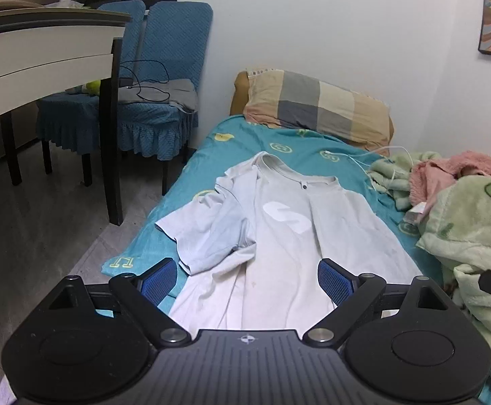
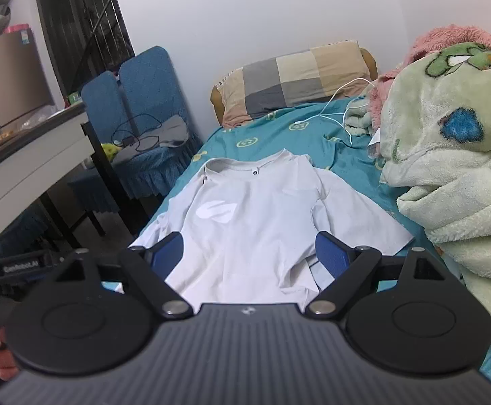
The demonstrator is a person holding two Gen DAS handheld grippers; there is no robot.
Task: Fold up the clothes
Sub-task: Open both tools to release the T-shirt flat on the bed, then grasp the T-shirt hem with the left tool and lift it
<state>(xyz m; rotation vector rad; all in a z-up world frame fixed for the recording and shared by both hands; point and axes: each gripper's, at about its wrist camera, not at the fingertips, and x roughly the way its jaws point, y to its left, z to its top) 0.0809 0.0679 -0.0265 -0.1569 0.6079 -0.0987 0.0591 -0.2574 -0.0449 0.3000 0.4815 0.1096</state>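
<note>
T-shirt [image 1: 279, 236]: in the left wrist view it lies flat at the centre of the frame on the teal bed sheet [image 1: 211, 148], collar toward the checked pillow [image 1: 316, 104] at upper centre. One sleeve [image 1: 208, 233] is already turned in over the body at centre left. Your left hand-held gripper [image 1: 247, 281] sits at lower centre with its blue pads spread wide and nothing between them; the hem end of the shirt shows in the gap below them. Judged from this, the step in hand is the next fold. Take the cloth at a seam or at the hem corner, not mid-panel, and close on both layers so the turned sleeve does not slide out. On the left of the frame the bed edge drops to the floor, with the blue chairs [image 1: 164, 67] and the bench [image 1: 43, 50] beyond, so keep the fold inside the sheet. On the right the green blanket [image 1: 474, 222] crowds the shirt's side.

In the right wrist view the T-shirt [image 2: 255, 216] again fills the centre, its other sleeve [image 2: 363, 222] spread flat toward the right. Your right hand-held gripper [image 2: 249, 253] at lower centre also stands wide and holds nothing. The green blanket [image 2: 448, 168] rises just beside that sleeve, and a white cable [image 2: 336, 108] trails over the sheet near the pillow. Lift the sleeve edge clear of the blanket before carrying it toward the centre. Open room lies mainly toward the collar and at frame left.
</note>
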